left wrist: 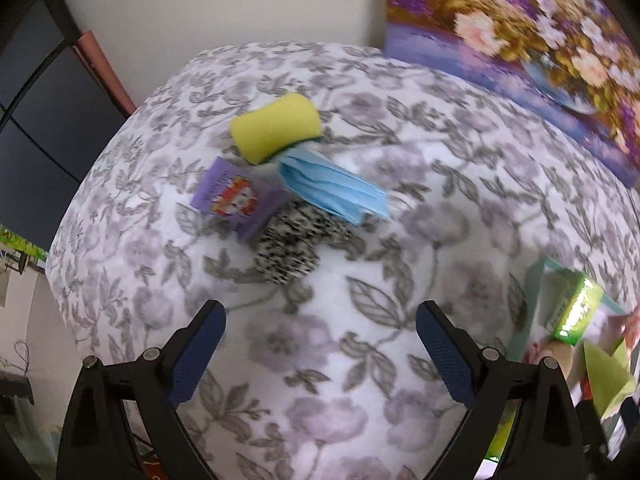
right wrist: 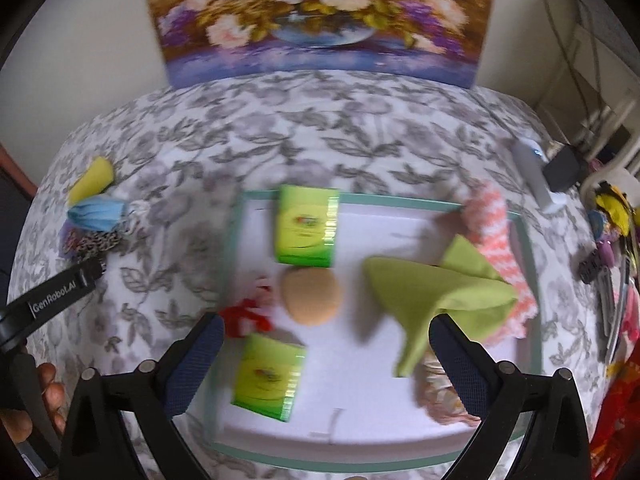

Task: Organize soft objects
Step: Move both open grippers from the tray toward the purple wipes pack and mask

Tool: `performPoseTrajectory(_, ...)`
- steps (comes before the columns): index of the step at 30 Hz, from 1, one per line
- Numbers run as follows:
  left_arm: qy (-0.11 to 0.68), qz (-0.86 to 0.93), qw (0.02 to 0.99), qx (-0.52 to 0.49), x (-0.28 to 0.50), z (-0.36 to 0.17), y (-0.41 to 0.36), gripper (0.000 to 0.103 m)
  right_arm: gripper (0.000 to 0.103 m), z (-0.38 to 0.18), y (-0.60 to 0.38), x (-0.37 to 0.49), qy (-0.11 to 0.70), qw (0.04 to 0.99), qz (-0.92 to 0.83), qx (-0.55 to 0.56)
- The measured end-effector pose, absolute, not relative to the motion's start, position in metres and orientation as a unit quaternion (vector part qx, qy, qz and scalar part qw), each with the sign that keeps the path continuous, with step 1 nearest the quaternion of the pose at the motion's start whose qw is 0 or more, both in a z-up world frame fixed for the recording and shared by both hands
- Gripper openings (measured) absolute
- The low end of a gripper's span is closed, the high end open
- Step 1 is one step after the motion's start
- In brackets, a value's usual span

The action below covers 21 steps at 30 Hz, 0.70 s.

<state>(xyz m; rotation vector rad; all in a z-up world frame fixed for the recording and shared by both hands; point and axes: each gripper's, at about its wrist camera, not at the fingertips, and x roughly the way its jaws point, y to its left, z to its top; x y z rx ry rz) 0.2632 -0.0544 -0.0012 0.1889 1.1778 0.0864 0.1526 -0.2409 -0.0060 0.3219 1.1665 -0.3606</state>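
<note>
My left gripper (left wrist: pixel 320 320) is spread wide and holds nothing, hanging above the floral-covered worktop (left wrist: pixel 400 280). Ahead of it sits a small heap of soft things: a purple packet (left wrist: pixel 236 196) on the left, touching a black-and-white speckled cloth (left wrist: pixel 296 248) that lies partly under it. Just behind them a yellow sponge (left wrist: pixel 276 126) rests against a folded blue face mask (left wrist: pixel 332 188), whose pleated end points right. From the right wrist view the same heap sits at the far left of the worktop, beside the left gripper's black body.

Further right is a shallow white tray (right wrist: pixel 528 264) with a pale green rim. At its far edge a green tissue pack (right wrist: pixel 306 226) stands against the rim. Near the tray's left side lies a red-and-white fabric piece (right wrist: pixel 250 314), with a tan round pad (right wrist: pixel 312 296) just beside it and a second green tissue pack (right wrist: pixel 268 378) in front. My right gripper (right wrist: pixel 326 338) hovers over the tray, fingers wide apart and empty. A lime green cloth (right wrist: pixel 432 292) drapes toward its right finger, overlapping a pink-and-white knitted piece (right wrist: pixel 498 240). A blurred pale patterned item (right wrist: pixel 436 392) lies behind that finger.

A flower painting (right wrist: pixel 316 12) leans against the wall behind the worktop.
</note>
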Motion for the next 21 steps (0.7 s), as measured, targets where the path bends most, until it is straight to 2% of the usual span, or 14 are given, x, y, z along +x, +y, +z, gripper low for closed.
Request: performPoseTrajectory(21, 0.552, 0.094, 0.827, 0.05, 0.299, 0.004, 0.033, 0.096, 0.103, -0.018, -0.135, 0.219, 0.566, 0.81, -0.092, 0.122)
